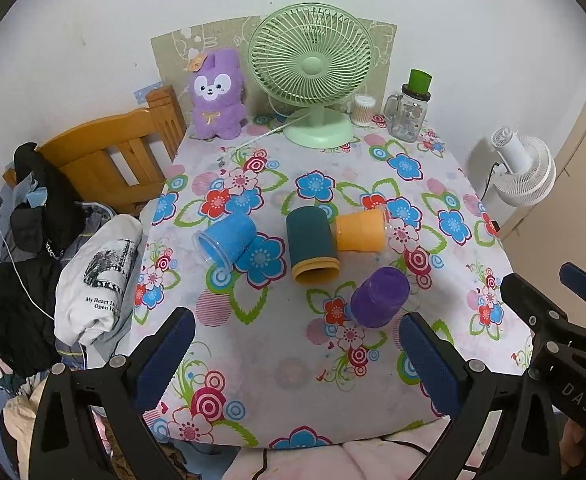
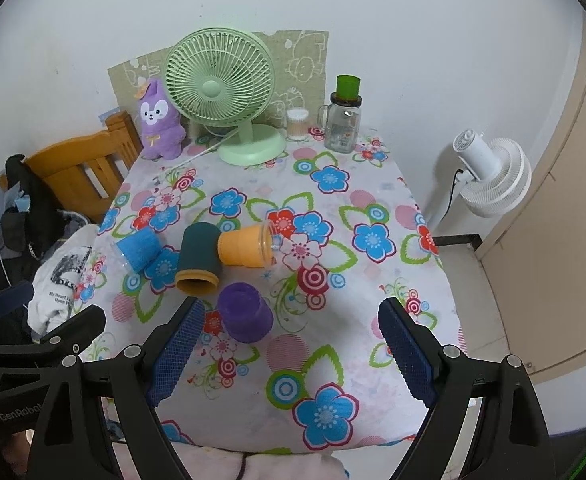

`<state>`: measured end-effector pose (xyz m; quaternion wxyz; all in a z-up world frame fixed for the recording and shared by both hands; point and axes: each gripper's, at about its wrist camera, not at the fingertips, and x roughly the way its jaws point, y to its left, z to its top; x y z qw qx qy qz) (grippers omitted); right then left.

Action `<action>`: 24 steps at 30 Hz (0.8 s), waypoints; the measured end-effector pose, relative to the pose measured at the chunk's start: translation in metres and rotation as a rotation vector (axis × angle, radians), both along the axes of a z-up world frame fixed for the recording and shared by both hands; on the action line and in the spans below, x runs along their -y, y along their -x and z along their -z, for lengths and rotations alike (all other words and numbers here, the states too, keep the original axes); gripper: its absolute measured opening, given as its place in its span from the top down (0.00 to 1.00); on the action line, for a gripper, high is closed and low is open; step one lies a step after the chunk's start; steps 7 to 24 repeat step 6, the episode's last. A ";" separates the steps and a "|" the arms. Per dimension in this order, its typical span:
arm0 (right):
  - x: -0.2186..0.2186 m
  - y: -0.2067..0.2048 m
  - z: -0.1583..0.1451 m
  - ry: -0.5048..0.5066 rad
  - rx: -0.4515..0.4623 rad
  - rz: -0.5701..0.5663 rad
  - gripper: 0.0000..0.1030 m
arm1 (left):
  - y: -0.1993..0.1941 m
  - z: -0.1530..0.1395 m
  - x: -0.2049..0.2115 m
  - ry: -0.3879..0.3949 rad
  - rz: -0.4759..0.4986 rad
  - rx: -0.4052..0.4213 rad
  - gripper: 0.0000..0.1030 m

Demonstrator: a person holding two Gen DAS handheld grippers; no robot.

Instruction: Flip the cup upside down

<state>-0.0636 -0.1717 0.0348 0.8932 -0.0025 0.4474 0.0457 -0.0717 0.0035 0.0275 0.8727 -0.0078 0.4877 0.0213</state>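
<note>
Left wrist view: your left hand-held gripper (image 1: 297,364) hangs over the near edge of the tabletop (image 1: 277,360), jaws spread wide with nothing between them. Four cups sit mid-cloth. The blue cup (image 1: 226,240) lies on its side, mouth toward the left. The dark teal cup (image 1: 312,246) lies on its side, its yellow-rimmed mouth facing you, and touches the orange cup (image 1: 360,231), which lies on its side with its mouth to the right. The purple cup (image 1: 380,297) is nearest you, tilted, closed base uppermost. Your right hand-held gripper (image 1: 553,300) enters at right.

Right wrist view: your right hand-held gripper (image 2: 289,350) is likewise wide and empty; the purple cup (image 2: 245,313) sits just beyond its left finger pad (image 2: 177,354). A green fan (image 2: 229,92), plush toy (image 2: 159,120) and glass jar (image 2: 343,120) line the far edge.
</note>
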 end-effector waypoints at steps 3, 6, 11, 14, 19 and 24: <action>-0.001 0.000 0.000 0.000 0.000 0.000 0.12 | 0.000 0.000 0.000 0.001 0.000 -0.001 0.00; -0.001 0.000 0.000 -0.002 -0.003 0.001 0.12 | 0.000 0.000 0.000 0.003 -0.001 -0.003 0.00; -0.001 0.000 0.000 -0.002 -0.003 0.001 0.12 | 0.000 0.000 0.000 0.003 -0.001 -0.003 0.00; -0.001 0.000 0.000 -0.002 -0.003 0.001 0.12 | 0.000 0.000 0.000 0.003 -0.001 -0.003 0.00; -0.001 0.000 0.000 -0.002 -0.003 0.001 0.12 | 0.000 0.000 0.000 0.003 -0.001 -0.003 0.00; -0.001 0.000 0.000 -0.002 -0.003 0.001 0.12 | 0.000 0.000 0.000 0.003 -0.001 -0.003 0.00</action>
